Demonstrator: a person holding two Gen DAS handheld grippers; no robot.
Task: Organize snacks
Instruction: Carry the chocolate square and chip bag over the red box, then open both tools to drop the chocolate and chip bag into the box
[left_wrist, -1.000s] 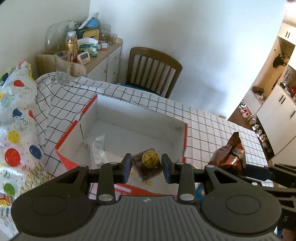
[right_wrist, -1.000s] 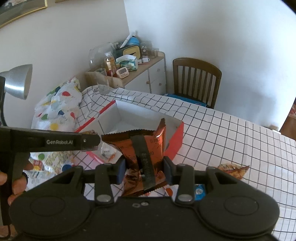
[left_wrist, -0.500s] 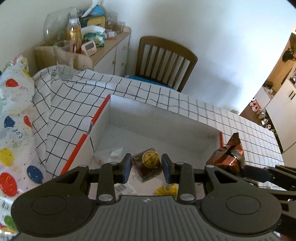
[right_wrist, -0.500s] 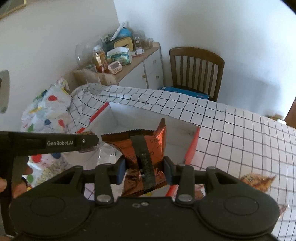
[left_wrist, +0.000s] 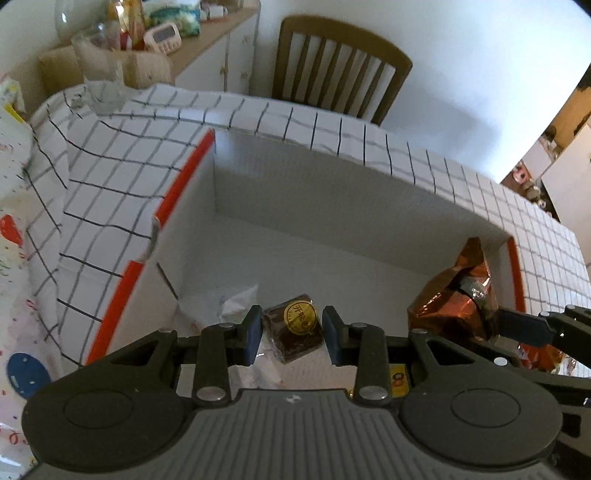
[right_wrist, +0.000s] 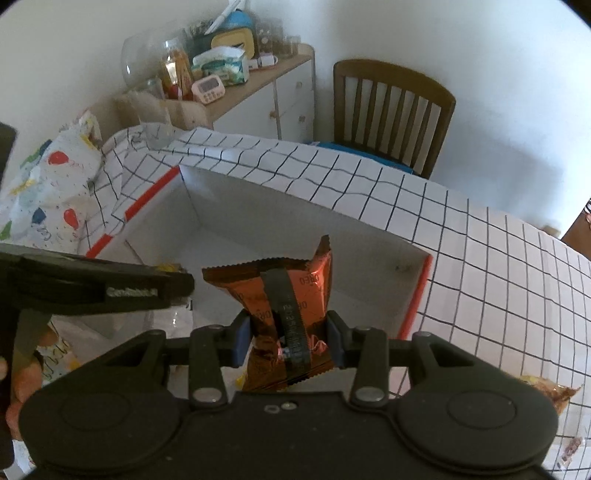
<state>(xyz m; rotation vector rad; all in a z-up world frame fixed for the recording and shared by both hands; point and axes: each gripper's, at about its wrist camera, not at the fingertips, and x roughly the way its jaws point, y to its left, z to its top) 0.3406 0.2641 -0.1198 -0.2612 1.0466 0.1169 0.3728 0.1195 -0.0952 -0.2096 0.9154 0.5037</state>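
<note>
My left gripper (left_wrist: 291, 334) is shut on a small dark brown cake with a gold round label (left_wrist: 295, 328), held over the open white box with red rims (left_wrist: 332, 206). My right gripper (right_wrist: 290, 339) is shut on a copper-orange Oreo packet (right_wrist: 284, 291), held upright above the same box (right_wrist: 295, 218). The packet also shows in the left wrist view (left_wrist: 458, 299), at the box's right end. A clear wrapper (left_wrist: 232, 301) and a yellow packet (left_wrist: 399, 378) lie on the box floor.
The box stands on a table with a black-grid white cloth (right_wrist: 480, 266). A wooden chair (right_wrist: 391, 107) is behind it, a cluttered sideboard (right_wrist: 236, 77) at back left. A balloon-print bag (right_wrist: 48, 184) lies left. Another snack packet (right_wrist: 550, 387) lies on the cloth at right.
Both grippers have moved forward and down over the box with their snacks still held. The box now fills more of each view.
</note>
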